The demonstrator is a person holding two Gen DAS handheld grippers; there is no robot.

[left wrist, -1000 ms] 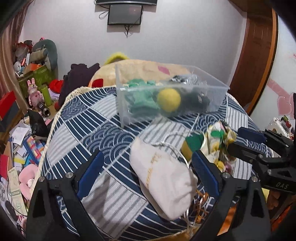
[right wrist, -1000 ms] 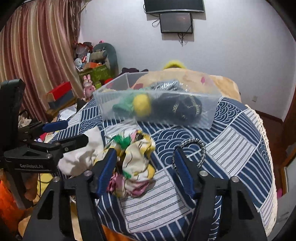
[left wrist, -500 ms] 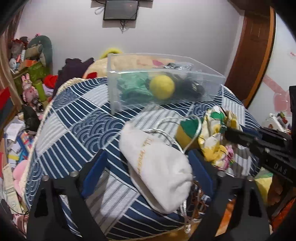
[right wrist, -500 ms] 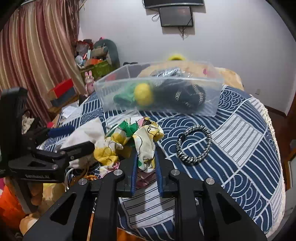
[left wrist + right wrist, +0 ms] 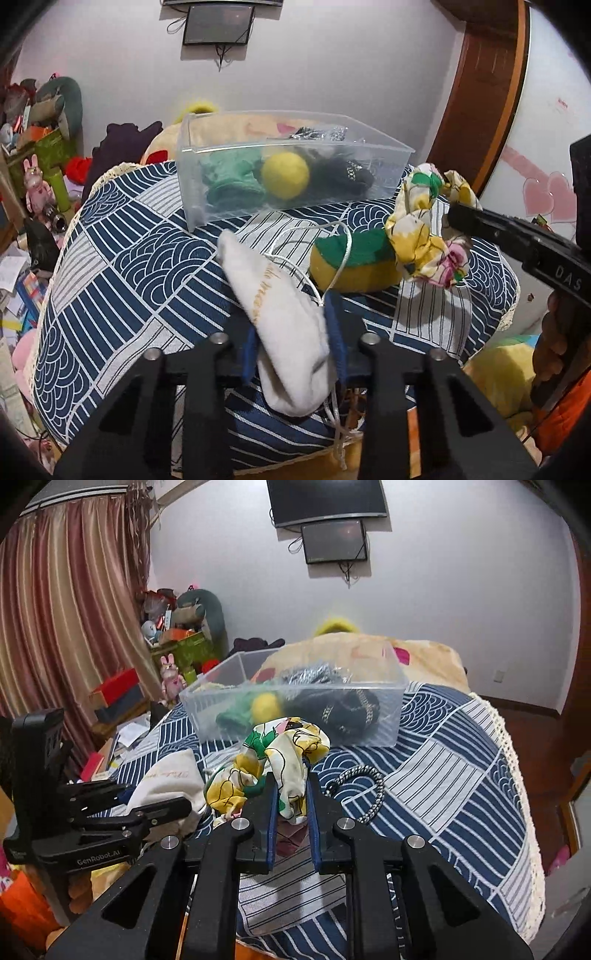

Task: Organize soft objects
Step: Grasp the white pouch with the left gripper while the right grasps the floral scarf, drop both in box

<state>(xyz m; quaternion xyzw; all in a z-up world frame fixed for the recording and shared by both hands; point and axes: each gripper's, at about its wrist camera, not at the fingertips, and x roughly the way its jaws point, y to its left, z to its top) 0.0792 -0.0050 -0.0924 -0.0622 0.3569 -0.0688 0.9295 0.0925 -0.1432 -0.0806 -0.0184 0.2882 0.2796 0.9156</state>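
1. Left wrist view: left gripper (image 5: 293, 341) has just been closing and its jaws now pinch the white drawstring pouch (image 5: 275, 314) near its lower end. The pouch lies on the blue patterned cloth (image 5: 122, 266), in front of the clear bin (image 5: 295, 147). Judgement: light, limp fabric that will sag from the pinch point; a mid-body hold beats the loose cord (image 5: 332, 266), which could snag on the yellow-green sponge (image 5: 354, 266) just beside it.
2. Same view: right gripper (image 5: 456, 219) comes in from the right, clamped on the floral fabric piece (image 5: 424, 236), which hangs clear above the cloth.
3. Right wrist view: right gripper (image 5: 291, 808), jaws nearly together, only a thin fold of the floral fabric piece (image 5: 280, 764) between the pads. It has just been closing. Judgement: silky and slippery, so a thin fold may slide out; bunch more material.
4. Same view: braided black-white ring (image 5: 358, 790) lies loose on the cloth, untouched. The clear bin (image 5: 295, 690) sits just behind, already holding a yellow ball (image 5: 264, 705), green fabric and dark items.
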